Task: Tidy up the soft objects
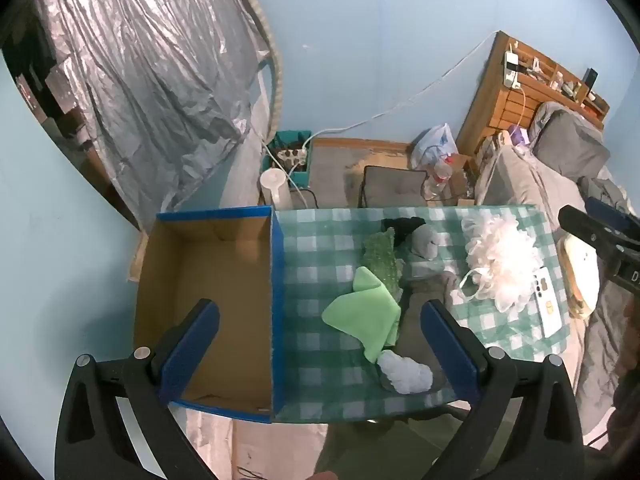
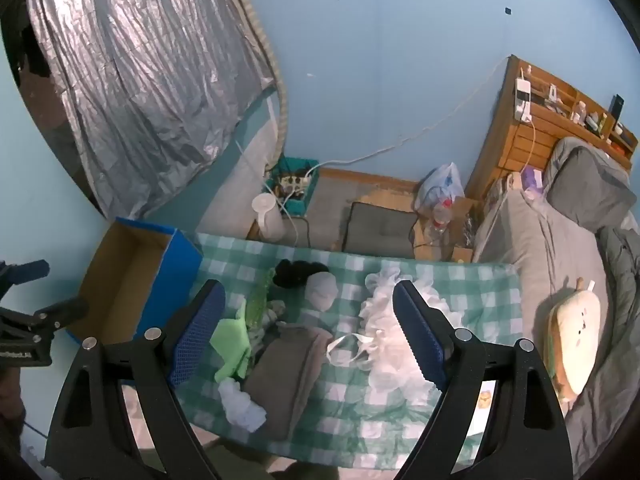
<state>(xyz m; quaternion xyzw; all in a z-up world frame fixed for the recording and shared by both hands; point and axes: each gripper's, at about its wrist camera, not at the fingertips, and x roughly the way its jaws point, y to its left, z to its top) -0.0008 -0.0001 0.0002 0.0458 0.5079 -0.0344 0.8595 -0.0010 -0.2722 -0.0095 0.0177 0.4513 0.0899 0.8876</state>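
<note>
Both fisheye views are evenly, rather dimly lit with a cool blue cast; shadows are soft and faint; the silver foil curtain catches patchy glare; straight lines bow strongly toward the black circular rim; the white mesh bath pouf looks washed out and soft; far shelves on the wooden headboard are slightly smeared; centres stay reasonably sharp.

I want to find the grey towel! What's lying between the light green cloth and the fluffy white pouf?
The folded grey towel lies between the light green cloth and the white pouf; the right wrist view shows it best.
</note>
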